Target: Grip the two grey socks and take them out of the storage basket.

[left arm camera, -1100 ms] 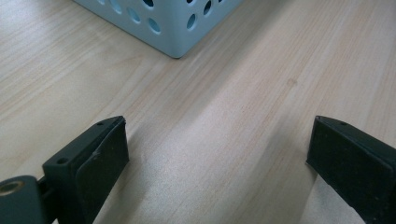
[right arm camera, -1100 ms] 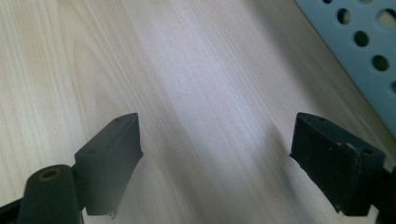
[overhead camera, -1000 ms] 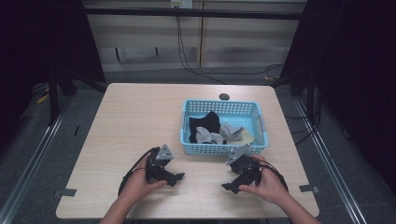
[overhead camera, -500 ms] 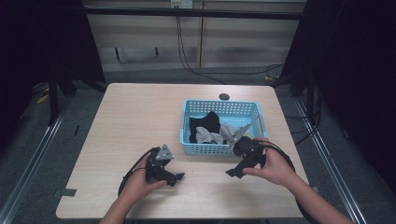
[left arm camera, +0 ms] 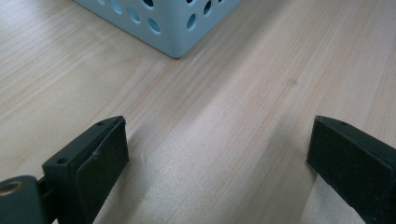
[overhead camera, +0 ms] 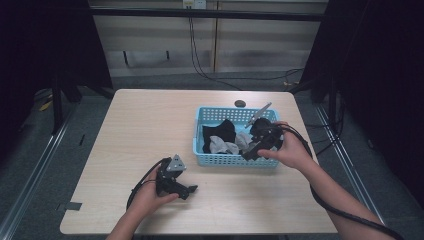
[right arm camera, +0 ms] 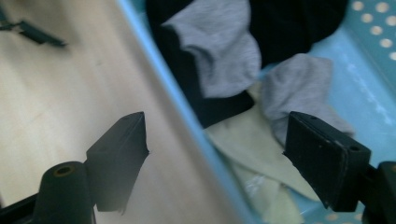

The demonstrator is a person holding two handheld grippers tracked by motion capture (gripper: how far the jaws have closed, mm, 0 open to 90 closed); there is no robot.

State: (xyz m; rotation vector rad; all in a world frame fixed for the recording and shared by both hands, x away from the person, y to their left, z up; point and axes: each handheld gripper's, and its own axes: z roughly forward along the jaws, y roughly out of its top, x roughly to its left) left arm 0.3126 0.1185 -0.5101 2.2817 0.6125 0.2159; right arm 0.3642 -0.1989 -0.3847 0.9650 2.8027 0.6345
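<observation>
A light blue perforated basket (overhead camera: 234,160) stands right of the table's middle and holds black socks (overhead camera: 220,131) and grey socks (overhead camera: 222,146). My right gripper (overhead camera: 249,154) hovers over the basket's front right edge, tilted down, open with nothing between its jaws. In the right gripper view the gripper (right arm camera: 215,154) straddles the basket rim (right arm camera: 187,112), above a grey sock (right arm camera: 219,51), a black sock (right arm camera: 289,23) and a pale yellow cloth (right arm camera: 252,144). My left gripper (overhead camera: 190,190) rests low on the table (overhead camera: 125,140), in front of the basket and to its left. It (left arm camera: 217,158) is open, pointing at the basket corner (left arm camera: 173,23).
A small dark round disc (overhead camera: 240,104) lies on the table behind the basket. Black cables trail from both grippers. The table's left half is bare wood. Metal rails and dark floor surround the table.
My right hand has lifted off the table near its front edge and moved up and away from me, to the basket's front right edge. The left hand has stayed put.
</observation>
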